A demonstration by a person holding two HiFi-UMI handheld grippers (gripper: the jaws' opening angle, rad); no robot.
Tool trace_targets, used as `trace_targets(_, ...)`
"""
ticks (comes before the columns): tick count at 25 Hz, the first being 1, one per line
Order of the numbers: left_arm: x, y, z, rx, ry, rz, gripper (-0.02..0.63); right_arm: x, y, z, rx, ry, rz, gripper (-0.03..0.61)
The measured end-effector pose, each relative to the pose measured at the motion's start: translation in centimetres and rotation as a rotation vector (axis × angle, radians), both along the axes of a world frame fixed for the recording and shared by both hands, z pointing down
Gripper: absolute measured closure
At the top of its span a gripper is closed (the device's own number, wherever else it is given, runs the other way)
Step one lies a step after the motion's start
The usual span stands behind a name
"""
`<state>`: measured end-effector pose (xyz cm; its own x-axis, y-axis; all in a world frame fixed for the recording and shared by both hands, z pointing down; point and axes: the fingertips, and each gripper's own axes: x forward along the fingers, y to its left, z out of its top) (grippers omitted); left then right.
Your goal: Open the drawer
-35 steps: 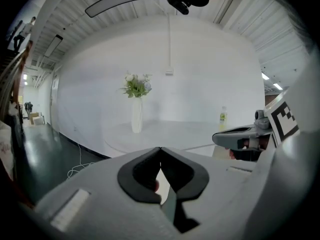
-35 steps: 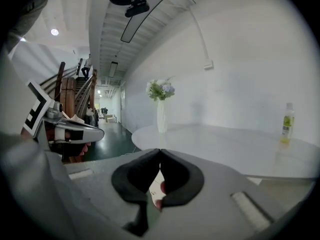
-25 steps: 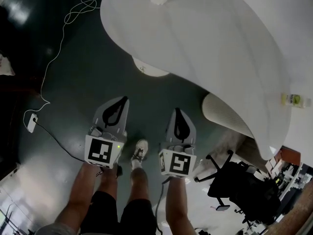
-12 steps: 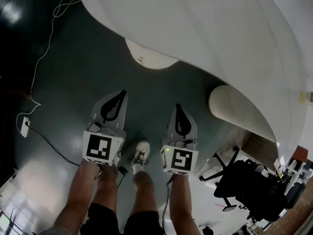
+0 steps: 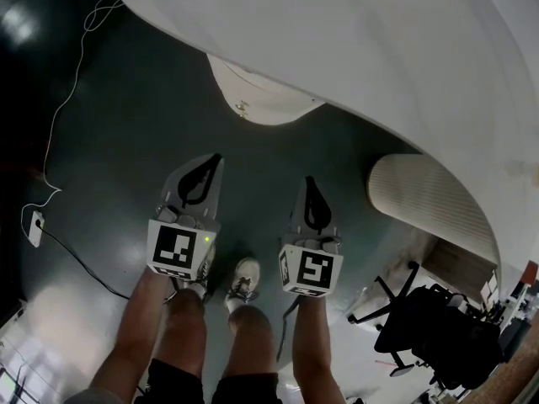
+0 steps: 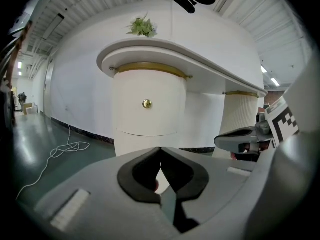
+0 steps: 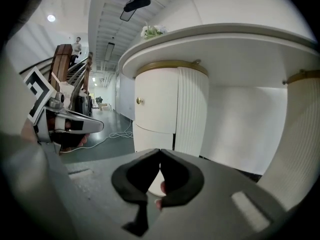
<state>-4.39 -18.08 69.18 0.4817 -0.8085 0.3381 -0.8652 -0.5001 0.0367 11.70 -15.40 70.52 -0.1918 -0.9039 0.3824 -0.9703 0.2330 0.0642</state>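
Green floor (image 5: 126,124) | drawer (image 6: 148,119) front upright | knob (image 6: 147,103) facing left hand-held gripper (image 6: 160,148)

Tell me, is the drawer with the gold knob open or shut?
Shut. The drawer lies flush with the round white pedestal, and nothing touches its gold knob.

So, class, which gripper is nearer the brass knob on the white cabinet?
Left. The left gripper faces the brass knob almost head-on, short of it; the right gripper sits off to the side, with the knob ahead and to its left. Neither touches it.
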Motion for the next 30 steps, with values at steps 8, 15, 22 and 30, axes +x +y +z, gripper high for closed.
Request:
trace_targets(8,1.5,-2.9,3.6,0.006,-0.019,0.009,0.603,1.4,-2.2,2.3,0.03,0.002,0.008,0.575)
trace_targets(15,2.5,-6.0,6.2,-0.014,0.004,0.015,0.601,2.7,-3.6,2.9,0.05,0.013,0.02,0.574)
trace_targets(22,3.1,-8.8,9.7,-0.041,-0.034,0.033,0.483,4.0,-4.6,3.9,0.061,0.021,0.039,0.574)
trace_targets(30,3.3,-10.9,13.5,-0.071,-0.085,0.045,0.44,5.3,-5.3,4.5,0.08,0.039,0.06,0.574)
